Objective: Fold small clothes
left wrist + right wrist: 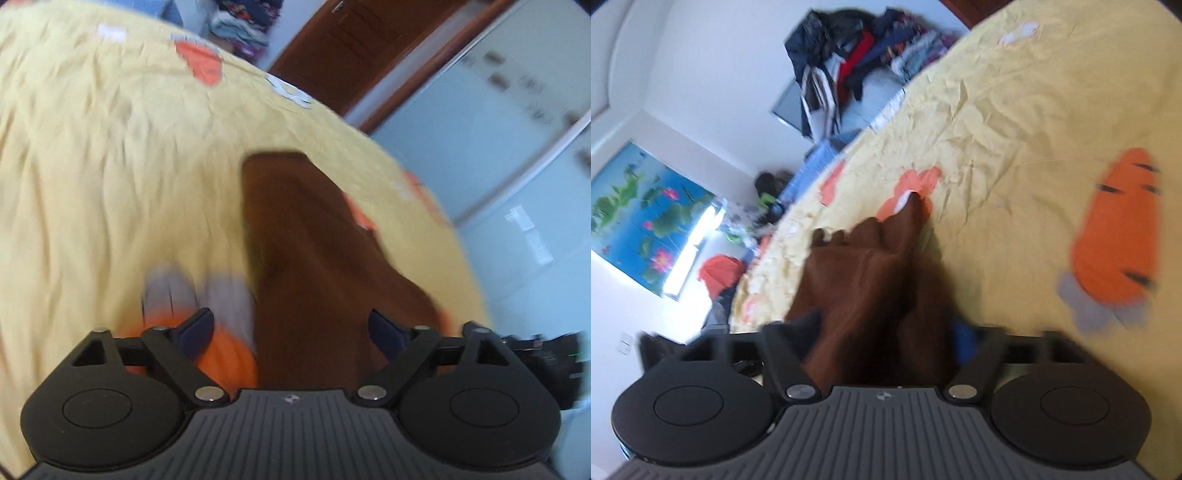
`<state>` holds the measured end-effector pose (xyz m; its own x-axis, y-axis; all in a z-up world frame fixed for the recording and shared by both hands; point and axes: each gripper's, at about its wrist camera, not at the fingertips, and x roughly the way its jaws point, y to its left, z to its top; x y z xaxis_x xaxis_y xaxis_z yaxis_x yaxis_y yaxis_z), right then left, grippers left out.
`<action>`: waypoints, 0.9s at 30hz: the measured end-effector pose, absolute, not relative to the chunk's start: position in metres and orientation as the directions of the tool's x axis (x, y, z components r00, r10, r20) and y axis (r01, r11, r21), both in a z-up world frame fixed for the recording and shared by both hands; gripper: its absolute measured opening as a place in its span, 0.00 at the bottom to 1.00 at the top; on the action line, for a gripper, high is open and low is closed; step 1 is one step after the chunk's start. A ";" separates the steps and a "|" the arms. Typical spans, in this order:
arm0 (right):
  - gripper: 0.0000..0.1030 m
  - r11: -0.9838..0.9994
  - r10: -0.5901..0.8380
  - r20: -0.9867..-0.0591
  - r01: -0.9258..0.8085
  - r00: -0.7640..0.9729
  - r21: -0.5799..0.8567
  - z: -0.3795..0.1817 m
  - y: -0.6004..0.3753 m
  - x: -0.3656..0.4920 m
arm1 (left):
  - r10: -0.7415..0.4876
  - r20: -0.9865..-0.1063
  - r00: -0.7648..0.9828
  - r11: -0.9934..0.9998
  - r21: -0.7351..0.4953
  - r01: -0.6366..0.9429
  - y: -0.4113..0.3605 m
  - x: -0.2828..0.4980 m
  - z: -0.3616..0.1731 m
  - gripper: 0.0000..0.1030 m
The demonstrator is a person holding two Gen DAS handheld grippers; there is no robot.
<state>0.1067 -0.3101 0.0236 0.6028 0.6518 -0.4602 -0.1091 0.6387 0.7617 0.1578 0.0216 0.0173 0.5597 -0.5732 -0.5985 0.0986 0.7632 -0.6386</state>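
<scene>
Over yellow bedsheet (pixel 92 166) | brown garment (pixel 306 266) between both grippers' spread fingers (pixel 195 328) | grip unclear

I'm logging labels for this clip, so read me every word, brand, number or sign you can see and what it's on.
No readable text in either view.
Small emblem on the left gripper body: a logo, no letters legible.
Same emblem on the right gripper body: illegible.
Dark marks on the pale wardrobe door: too blurred to read.
Brown garment: no label showing.

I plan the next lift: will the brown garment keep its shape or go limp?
Probably limp: the brown garment shows soft folds. It likely sags between grips. It seems light, lying flat on the yellow bedsheet.
</scene>
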 end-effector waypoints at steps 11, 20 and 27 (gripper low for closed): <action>0.34 0.686 0.696 -0.565 -0.175 0.444 0.706 0.017 -0.255 0.050 | -0.631 -0.609 0.480 0.741 -0.657 0.139 0.000 0.098 0.022 0.24; 0.57 0.641 0.740 -0.520 -0.215 0.426 0.737 0.019 -0.272 -0.012 | -0.460 -0.645 0.609 0.885 -0.392 0.253 0.000 0.007 0.038 0.70; 0.69 0.624 0.687 -0.427 -0.177 0.588 0.761 0.063 -0.305 0.020 | -0.403 -0.498 0.768 0.909 -0.121 0.399 -0.027 -0.019 0.077 0.75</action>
